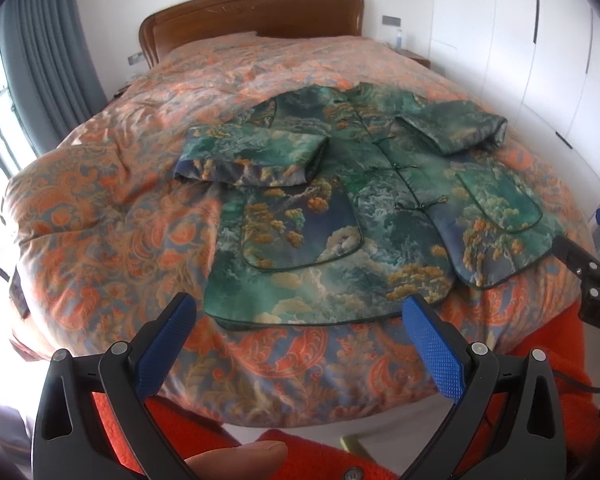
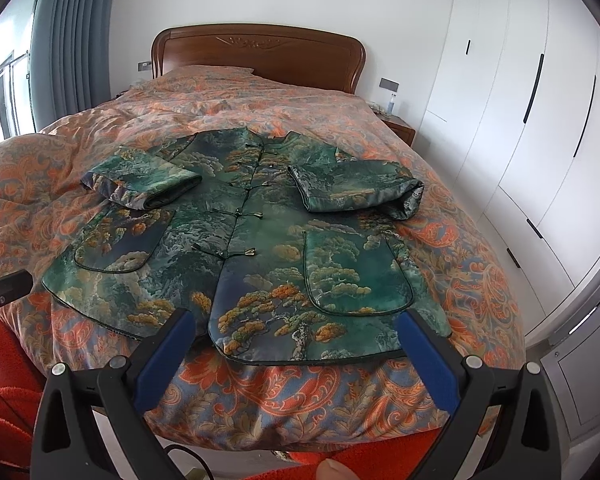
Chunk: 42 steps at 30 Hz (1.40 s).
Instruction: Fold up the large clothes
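Grippers came first in both views, near the foot of the bed: the left gripper (image 1: 300, 320) hung with its two blue pads wide apart and nothing between them, and the right gripper (image 2: 296, 336) was spread in the same way, also empty. Both were above the near edge of the quilt (image 2: 284, 392), just short of the hem (image 2: 312, 360) of the jacket (image 2: 260, 264), and neither touched the cloth. In the left view a part of the right gripper (image 1: 580, 264) was visible at the right side, close to the lower right corner of the jacket. The jacket, green with printed trees and clouds, lay flat and face up in the middle of the bed, its front closed with knot buttons (image 2: 244, 214) and its collar pointing to the headboard (image 2: 260, 56). Farther up, the left sleeve (image 2: 148, 180) and the right sleeve (image 2: 352, 188) were already folded inward over the body. So I judged that the sleeve step was finished and the body fold was not yet begun. The next move would probably need both grippers to come down on the two lower corners of the hem, close on the padded cloth, and carry it up toward the collar evenly. The fabric looked thick, so a deep bite seemed necessary. Beyond the bed stood the white wardrobe (image 2: 540, 140).
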Tool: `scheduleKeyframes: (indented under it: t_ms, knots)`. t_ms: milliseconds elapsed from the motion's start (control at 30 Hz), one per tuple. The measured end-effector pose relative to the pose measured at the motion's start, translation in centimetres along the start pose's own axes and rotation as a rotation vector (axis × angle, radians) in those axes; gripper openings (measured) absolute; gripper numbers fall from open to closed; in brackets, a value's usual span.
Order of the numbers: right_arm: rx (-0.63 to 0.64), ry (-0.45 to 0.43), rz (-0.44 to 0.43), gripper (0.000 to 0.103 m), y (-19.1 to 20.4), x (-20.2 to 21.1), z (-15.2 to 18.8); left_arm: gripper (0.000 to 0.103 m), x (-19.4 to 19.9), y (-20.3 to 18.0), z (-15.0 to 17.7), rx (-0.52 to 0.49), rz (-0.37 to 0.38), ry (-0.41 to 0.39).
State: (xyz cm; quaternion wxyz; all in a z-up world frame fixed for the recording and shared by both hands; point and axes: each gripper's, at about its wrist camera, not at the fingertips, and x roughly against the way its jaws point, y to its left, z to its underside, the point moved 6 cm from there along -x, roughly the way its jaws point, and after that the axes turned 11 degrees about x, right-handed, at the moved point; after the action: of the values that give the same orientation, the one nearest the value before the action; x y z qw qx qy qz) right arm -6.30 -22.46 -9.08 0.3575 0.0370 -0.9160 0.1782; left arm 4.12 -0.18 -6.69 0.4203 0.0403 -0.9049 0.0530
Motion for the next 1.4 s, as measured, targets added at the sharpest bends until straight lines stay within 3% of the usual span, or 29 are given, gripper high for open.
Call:
scheduleKeyframes:
  t_ms: [1067, 1400]
  knots:
    - [0.007, 0.021, -0.012, 0.103, 0.1, 1.2, 1.3, 0.103, 1.1, -0.4, 1.2, -0.035, 0.011, 0.006]
    - [-0.015, 0.052, -0.019, 0.103, -0.6, 1.8, 3.1, 0.103, 1.6, -0.4, 2.5, -0.032, 0.057, 0.027]
